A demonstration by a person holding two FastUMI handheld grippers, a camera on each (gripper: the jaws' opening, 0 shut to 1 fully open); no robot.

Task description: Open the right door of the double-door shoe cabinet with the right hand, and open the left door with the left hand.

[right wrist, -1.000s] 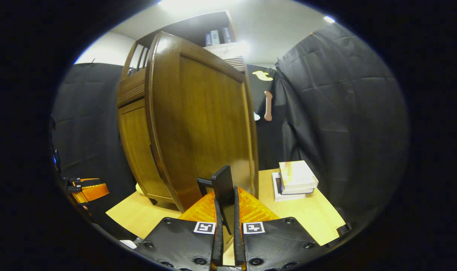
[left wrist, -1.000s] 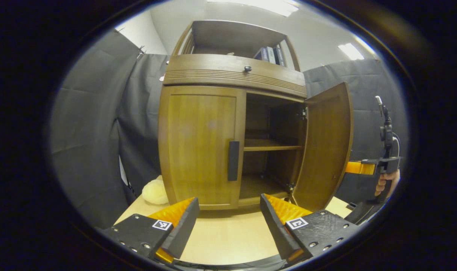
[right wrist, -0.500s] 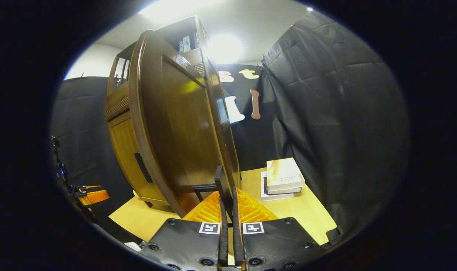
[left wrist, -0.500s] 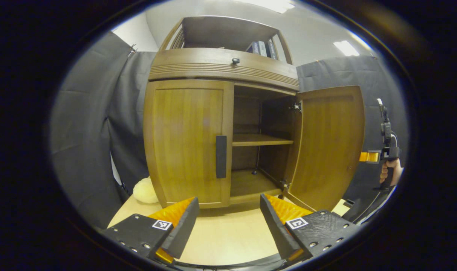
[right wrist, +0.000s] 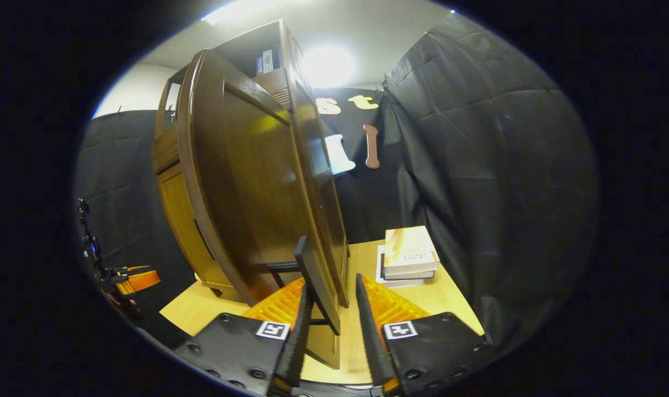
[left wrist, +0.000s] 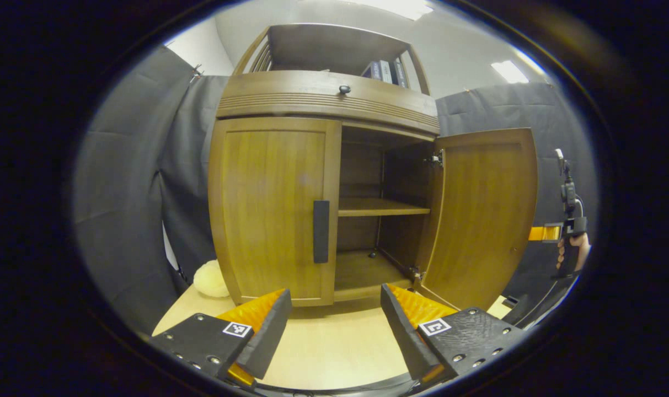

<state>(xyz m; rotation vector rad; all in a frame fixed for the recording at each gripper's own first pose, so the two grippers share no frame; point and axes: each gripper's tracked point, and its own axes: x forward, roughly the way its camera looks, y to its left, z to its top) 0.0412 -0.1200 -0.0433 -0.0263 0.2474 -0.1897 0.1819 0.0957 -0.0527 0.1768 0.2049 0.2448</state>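
A: Where do your two doors stand?

B: On the shoe cabinet (left wrist: 323,105), your right door (left wrist: 480,215) is swung wide open, showing the inner shelf (left wrist: 381,207). Your left door (left wrist: 273,209) is shut flat against the frame, its dark handle (left wrist: 321,231) untouched at the door's right edge.

A: And my right gripper?

B: Your right gripper (right wrist: 328,320) has its jaws parted. The right door's handle (right wrist: 315,284) stands between the fingers, close to the left one, with a gap to the right one, so it is released, not clamped.

A: The left one?

B: Your left gripper (left wrist: 331,325) hangs wide open above the table (left wrist: 334,353), near the cabinet's front and apart from the left door.

A: Anything else around?

B: A stack of books (right wrist: 408,256) lies on the table to the right of the cabinet, and a pale fluffy thing (left wrist: 210,278) sits at its left foot.
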